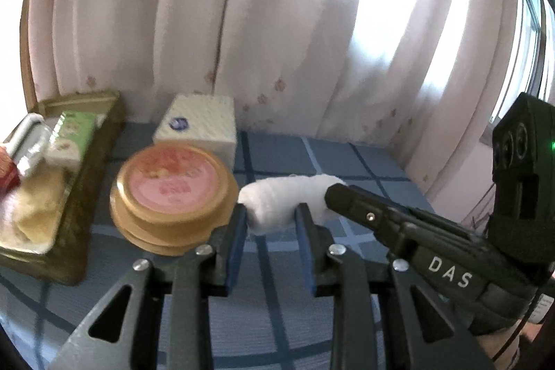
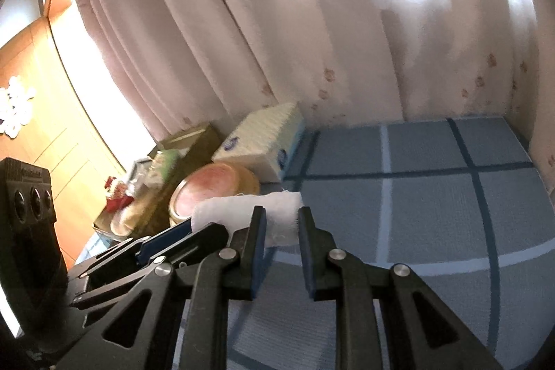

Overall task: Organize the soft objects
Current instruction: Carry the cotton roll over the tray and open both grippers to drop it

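Observation:
A white rolled cloth [image 1: 277,196] hangs lengthwise above the blue checked surface [image 1: 347,162], held at both ends. My left gripper [image 1: 270,217] is shut on the roll's left part, its blue pads pressing the fabric from either side. From the right, my right gripper [image 1: 334,193] reaches in and pinches the other end. In the right wrist view the same cloth [image 2: 239,208] runs off to the left, with my right gripper [image 2: 281,224] shut on its near end. My left gripper [image 2: 187,227] holds the far end there.
A round gold tin with a pink lid [image 1: 173,193] stands just left of the cloth. A white tissue box [image 1: 197,127] is behind it. A gold tray [image 1: 93,162] with packets and a cloth sits at far left. Curtains [image 1: 277,40] close off the back. The checked surface [image 2: 433,207] stretches right.

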Motion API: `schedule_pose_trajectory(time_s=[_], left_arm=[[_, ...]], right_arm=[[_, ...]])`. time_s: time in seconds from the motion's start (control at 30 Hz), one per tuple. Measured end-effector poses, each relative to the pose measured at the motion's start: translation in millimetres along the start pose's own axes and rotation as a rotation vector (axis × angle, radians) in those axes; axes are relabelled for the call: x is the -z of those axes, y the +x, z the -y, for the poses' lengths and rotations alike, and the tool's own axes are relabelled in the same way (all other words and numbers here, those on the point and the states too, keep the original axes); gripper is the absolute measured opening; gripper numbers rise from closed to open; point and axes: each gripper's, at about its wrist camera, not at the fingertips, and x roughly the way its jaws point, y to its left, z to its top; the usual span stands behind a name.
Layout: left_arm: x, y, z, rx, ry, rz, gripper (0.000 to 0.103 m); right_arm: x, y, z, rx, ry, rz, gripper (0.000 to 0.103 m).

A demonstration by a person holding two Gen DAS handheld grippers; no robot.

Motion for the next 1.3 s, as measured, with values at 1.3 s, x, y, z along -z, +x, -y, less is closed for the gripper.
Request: schedule_pose_trajectory(time_s=[1.3], left_arm=[[-82.8,-36.2,-244.6,-0.316,-0.133,0.153,0.023]], right_arm=[[-63.7,180.8,-221.7,-0.139,-0.189,-0.039,0.005]])
